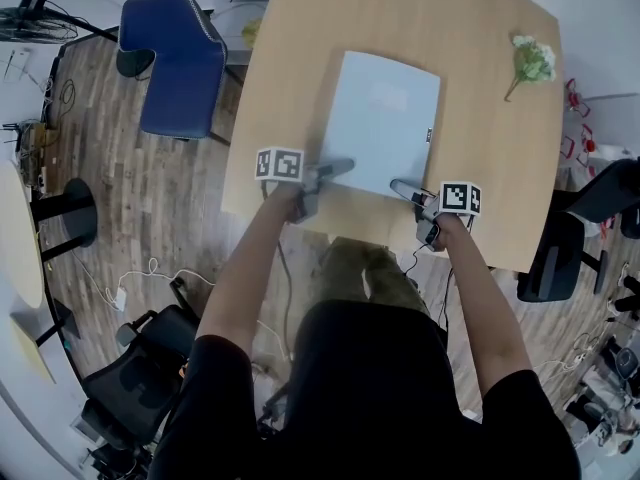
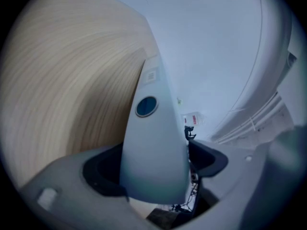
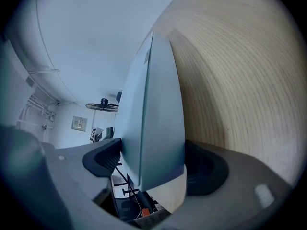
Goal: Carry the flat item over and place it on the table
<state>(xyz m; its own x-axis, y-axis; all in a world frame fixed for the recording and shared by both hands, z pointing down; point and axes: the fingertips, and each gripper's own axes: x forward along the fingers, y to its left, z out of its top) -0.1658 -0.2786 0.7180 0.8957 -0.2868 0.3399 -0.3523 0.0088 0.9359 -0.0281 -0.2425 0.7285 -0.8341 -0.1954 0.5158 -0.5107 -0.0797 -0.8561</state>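
Note:
The flat item point(image 1: 385, 118), a pale grey slab like a closed laptop, lies on the wooden table point(image 1: 300, 48) with its near edge close to the table's front edge. My left gripper point(image 1: 335, 168) is at its near left corner. In the left gripper view the slab point(image 2: 153, 143) fills the space between the dark pads, which press on both faces. My right gripper point(image 1: 405, 188) is at the near right corner. There the slab point(image 3: 153, 119) stands between widely spread jaws, with the table top point(image 3: 240, 80) on the right.
A sprig of white flowers point(image 1: 532, 60) lies at the table's far right. A blue chair point(image 1: 180, 63) stands at the left of the table and black office chairs point(image 1: 570, 248) at the right. Cables run over the wood floor point(image 1: 130, 278).

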